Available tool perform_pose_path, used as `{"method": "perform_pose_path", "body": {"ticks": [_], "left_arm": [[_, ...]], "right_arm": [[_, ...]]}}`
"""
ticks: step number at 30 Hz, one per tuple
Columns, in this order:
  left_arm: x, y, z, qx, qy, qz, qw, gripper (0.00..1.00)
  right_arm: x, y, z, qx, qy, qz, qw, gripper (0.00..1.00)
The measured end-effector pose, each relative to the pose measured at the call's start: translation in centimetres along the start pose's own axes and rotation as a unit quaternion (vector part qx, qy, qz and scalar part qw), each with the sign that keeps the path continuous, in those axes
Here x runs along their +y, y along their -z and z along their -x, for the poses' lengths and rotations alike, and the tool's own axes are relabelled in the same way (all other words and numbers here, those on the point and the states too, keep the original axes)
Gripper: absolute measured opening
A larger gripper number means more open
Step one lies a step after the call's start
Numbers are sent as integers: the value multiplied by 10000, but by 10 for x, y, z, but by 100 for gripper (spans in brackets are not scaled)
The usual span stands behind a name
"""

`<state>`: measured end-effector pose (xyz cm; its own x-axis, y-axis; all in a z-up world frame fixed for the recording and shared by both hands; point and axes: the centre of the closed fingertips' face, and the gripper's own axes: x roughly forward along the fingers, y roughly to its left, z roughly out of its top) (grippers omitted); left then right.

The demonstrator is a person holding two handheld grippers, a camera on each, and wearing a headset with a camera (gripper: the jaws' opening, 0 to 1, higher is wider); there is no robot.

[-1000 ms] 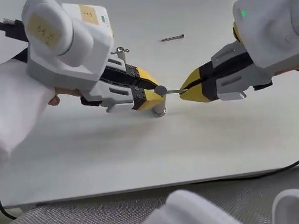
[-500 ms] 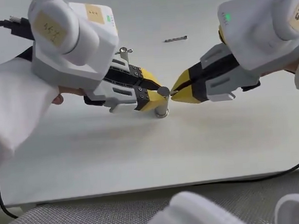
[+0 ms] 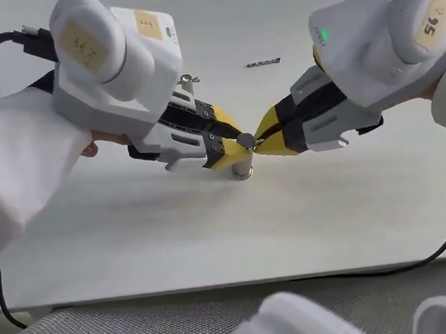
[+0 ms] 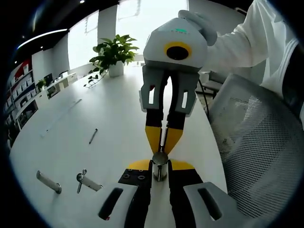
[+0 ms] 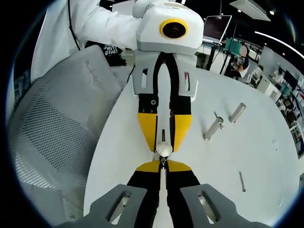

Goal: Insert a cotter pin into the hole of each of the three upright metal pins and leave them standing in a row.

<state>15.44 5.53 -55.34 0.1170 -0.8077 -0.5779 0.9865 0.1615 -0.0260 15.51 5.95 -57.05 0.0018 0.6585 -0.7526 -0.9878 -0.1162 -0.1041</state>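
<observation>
Left gripper [image 3: 233,144] clamped, right gripper [image 3: 265,139] clamped, tips nearly meeting

Office workbench, seen from three cameras: in the head view a white desk [image 3: 212,236] spreads pale and broad before us, a black cable [image 3: 443,247] trailing over its near edge at 4 o'clock and grey mesh [image 3: 127,328] below that edge at 6 o'clock. From the left gripper view we see a potted plant [image 4: 112,53] at the desk's far end, at 11 o'clock, shelves [image 4: 21,88] at 9 o'clock and a mesh chair [image 4: 256,142] at 3 o'clock. In the right gripper view a monitor [image 5: 216,26] stands at 1 o'clock.
</observation>
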Motion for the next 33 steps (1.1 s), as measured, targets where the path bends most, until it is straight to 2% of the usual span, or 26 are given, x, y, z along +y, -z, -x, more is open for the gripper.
{"method": "perform_pose_path", "body": {"ticks": [1, 4, 6, 10, 13, 14, 16, 18, 20, 22, 25, 27, 33], "left_arm": [[0, 0, 0, -5, -3, 11, 10000, 11], [0, 1, 0, -12, -37, -31, 10000, 12], [1, 2, 0, -10, -91, -91, 9999, 14], [2, 2, 2, -91, -138, -24, 9999, 29], [-1, 8, 4, -73, -119, 49, 9999, 37], [-1, 9, 5, -107, -156, 196, 9996, 41], [-2, 13, 8, -193, -174, 272, 9993, 54], [-6, 17, 11, -246, -133, 390, 9988, 67], [-12, 21, 13, -295, -59, 517, 9982, 76], [-17, 24, 15, -364, -7, 634, 9973, 86], [-21, 31, 18, -335, -42, 700, 9970, 100], [-15, 40, 20, -234, -289, 705, 9968, 99], [-24, 56, 23, -150, -186, 876, 9959, 99]], "right_arm": [[-1, 1, 0, 8, 19, -24, 10000, 0], [-2, 5, 0, 95, 76, -65, 9999, 12], [-1, 6, 0, 116, 83, -99, 9998, 15], [1, 8, 2, 64, 102, -267, 9996, 16], [1, 7, 3, -27, 160, -465, 9988, 19], [1, 5, 4, -94, 160, -557, 9983, 20], [0, 1, 4, -250, 190, -756, 9966, 21], [1, -1, 4, -340, 181, -838, 9957, 21], [1, -4, 3, -445, 165, -947, 9944, 21], [3, -6, 1, -484, 129, -995, 9938, 21], [5, -6, -2, -456, 112, -1019, 9937, 21], [4, -7, -4, -443, 110, -1053, 9934, 20], [1, -9, -8, -445, 105, -1109, 9928, 18]]}}
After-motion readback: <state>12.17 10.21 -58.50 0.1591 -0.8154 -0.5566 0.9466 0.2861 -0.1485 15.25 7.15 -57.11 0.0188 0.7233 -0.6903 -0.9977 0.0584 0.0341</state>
